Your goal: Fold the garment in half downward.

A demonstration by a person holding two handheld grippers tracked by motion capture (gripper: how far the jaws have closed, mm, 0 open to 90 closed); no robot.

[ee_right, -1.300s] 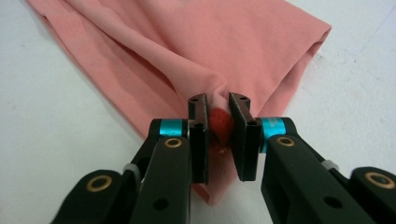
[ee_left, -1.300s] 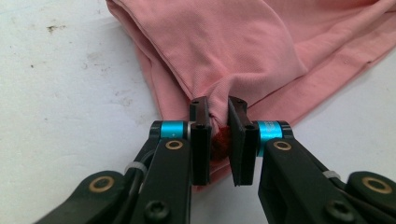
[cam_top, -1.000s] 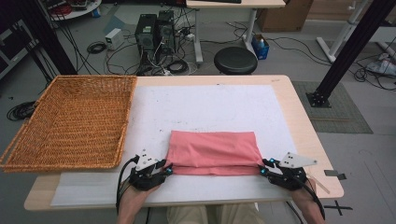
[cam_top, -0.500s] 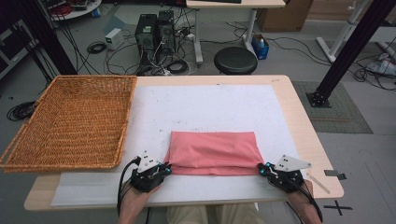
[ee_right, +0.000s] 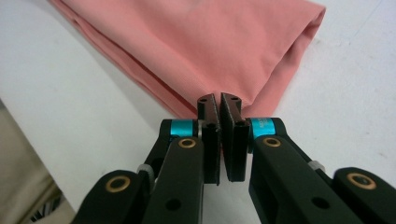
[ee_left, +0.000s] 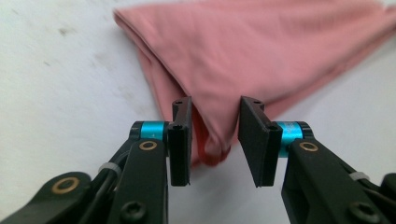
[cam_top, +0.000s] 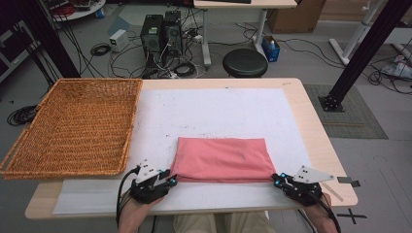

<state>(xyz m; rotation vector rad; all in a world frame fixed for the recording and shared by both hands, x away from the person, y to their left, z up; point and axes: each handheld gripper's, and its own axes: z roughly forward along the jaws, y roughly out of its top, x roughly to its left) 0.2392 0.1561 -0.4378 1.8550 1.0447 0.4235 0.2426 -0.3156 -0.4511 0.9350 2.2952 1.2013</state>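
You are working the folded pink cloth [cam_top: 221, 159] lying at the bench's [cam_top: 218, 104] 6 o'clock edge, long axis running 9 to 3. Your right tool [ee_right: 220, 99] is pinching its right corner; your left tool [ee_left: 215, 108], jaws just reopening, is straddling the left corner unclamped.

You find no readable text, label, brand or number anywhere around your tongs. The one sign is a black cross [cam_top: 353, 215] marked on the floor, just beyond your right gripper [cam_top: 278, 180] on its outer side. A dark strip [cam_top: 348, 181] lies on the floor near that cross, too small to tell whether it bears lettering.
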